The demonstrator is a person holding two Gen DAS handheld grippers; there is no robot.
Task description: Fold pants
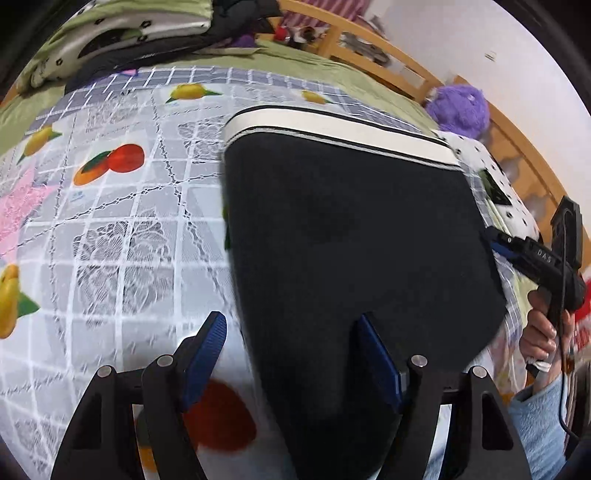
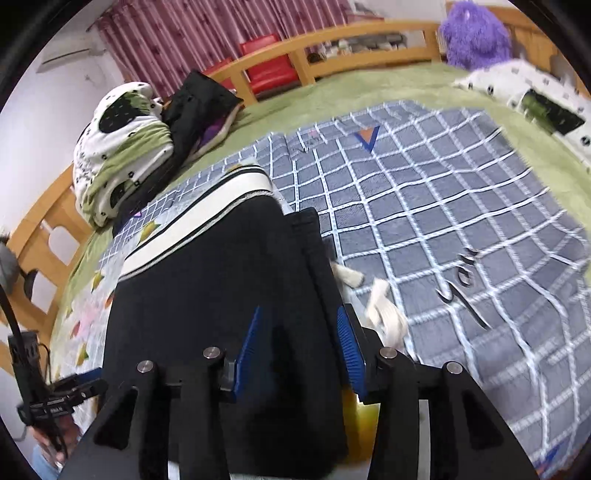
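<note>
Lying folded on the fruit-print cloth (image 1: 110, 229), black pants (image 1: 351, 251) with white waistband edge far side. Left gripper (image 1: 291, 354) spread wide over the near-left edge, grasping nothing; right gripper (image 2: 301, 347) apart, straddling the right edge. Grid blanket (image 2: 461, 221) beyond right edge.

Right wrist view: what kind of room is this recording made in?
Most likely a bedroom: the black pants lie on a bed with a wooden frame, a folded quilt and a purple plush toy.

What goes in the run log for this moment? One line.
pants: black, folded on bed | left gripper: open at pants edge | right gripper: open, straddling pants edge
</note>
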